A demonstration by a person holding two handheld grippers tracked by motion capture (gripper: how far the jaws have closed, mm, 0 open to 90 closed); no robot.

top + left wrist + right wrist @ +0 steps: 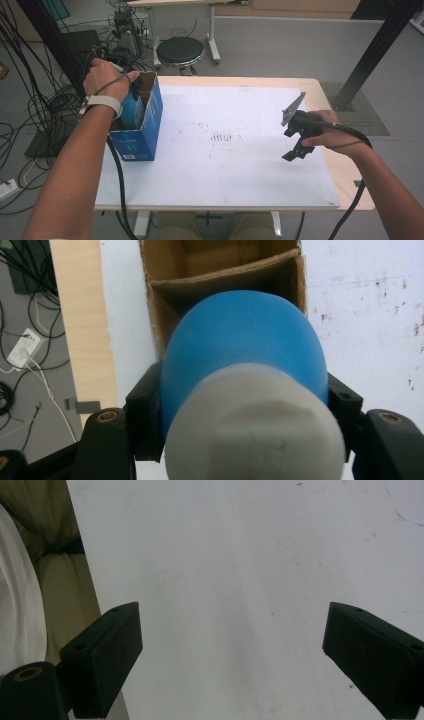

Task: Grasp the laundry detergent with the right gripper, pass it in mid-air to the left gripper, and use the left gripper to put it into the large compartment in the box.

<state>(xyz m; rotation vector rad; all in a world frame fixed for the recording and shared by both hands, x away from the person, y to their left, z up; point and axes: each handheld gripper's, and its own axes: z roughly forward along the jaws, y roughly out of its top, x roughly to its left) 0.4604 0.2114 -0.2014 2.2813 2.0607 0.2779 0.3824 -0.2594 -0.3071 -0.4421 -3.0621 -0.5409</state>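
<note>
A blue bottle with a white cap (245, 355) is clamped between the black jaws of my left gripper (245, 405), cap toward the camera. It hangs over the open top of a blue cardboard box (147, 120) at the table's left edge, and in the high view the blue bottle (130, 107) sits partly inside it. The box's brown inner compartments (220, 270) lie right beneath the bottle. My right gripper (295, 145) hovers over the right side of the white table sheet (235, 165), jaws wide apart with nothing between them; its fingers (107, 655) frame bare sheet.
A black round stool (180, 50) stands beyond the table's far edge. Cables (35, 100) crowd the floor to the left. A black post (375, 50) rises at the far right. The wooden table edge (350, 170) borders the sheet on the right.
</note>
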